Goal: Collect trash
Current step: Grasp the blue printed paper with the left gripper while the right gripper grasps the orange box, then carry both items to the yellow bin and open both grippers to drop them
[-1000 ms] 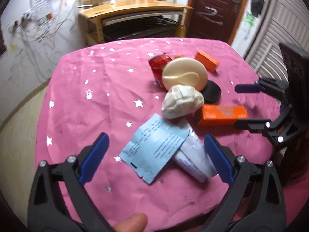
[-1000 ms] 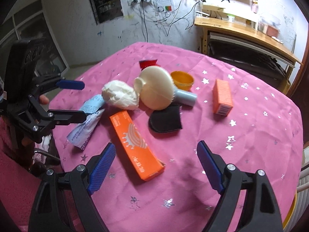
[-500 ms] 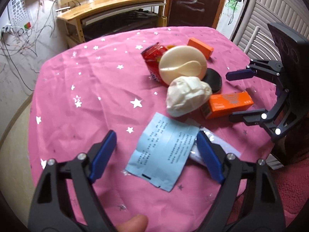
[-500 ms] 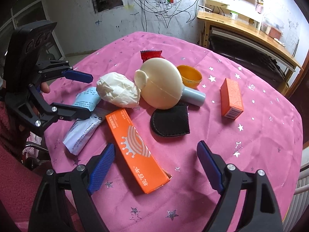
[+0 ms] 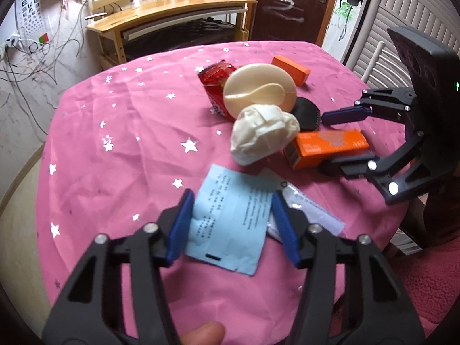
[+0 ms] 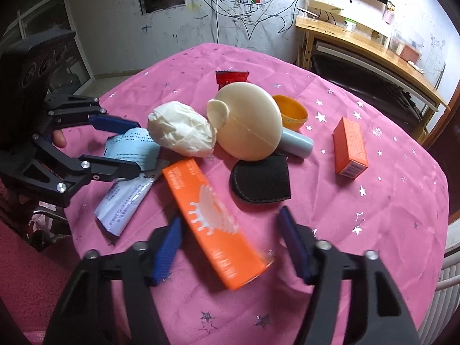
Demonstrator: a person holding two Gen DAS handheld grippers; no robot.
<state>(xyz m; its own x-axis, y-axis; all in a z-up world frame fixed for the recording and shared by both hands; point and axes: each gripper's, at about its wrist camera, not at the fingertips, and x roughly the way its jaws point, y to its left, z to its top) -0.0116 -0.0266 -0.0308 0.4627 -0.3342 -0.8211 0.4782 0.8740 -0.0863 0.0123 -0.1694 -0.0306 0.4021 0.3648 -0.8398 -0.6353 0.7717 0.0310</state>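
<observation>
Left wrist view: we see the left hand-held gripper [image 5: 233,215] over the pale blue paper packet [image 5: 230,218], its jaws having just been closing, the packet between them; we cannot tell whether the pads press it.
Right wrist view: we see the right hand-held gripper [image 6: 230,241] astride the long orange box [image 6: 212,221], jaws likewise just closing; the box looks blurred and contact is unclear.
Table: pink star-printed cloth [image 6: 388,201] covers it.
Trash pile: we note a crumpled white wad [image 6: 181,132] touching the cream round lid [image 6: 247,123]; a black pouch [image 6: 261,178] lies just beside the lid.
Apart: a small orange box [image 6: 350,146].
</observation>
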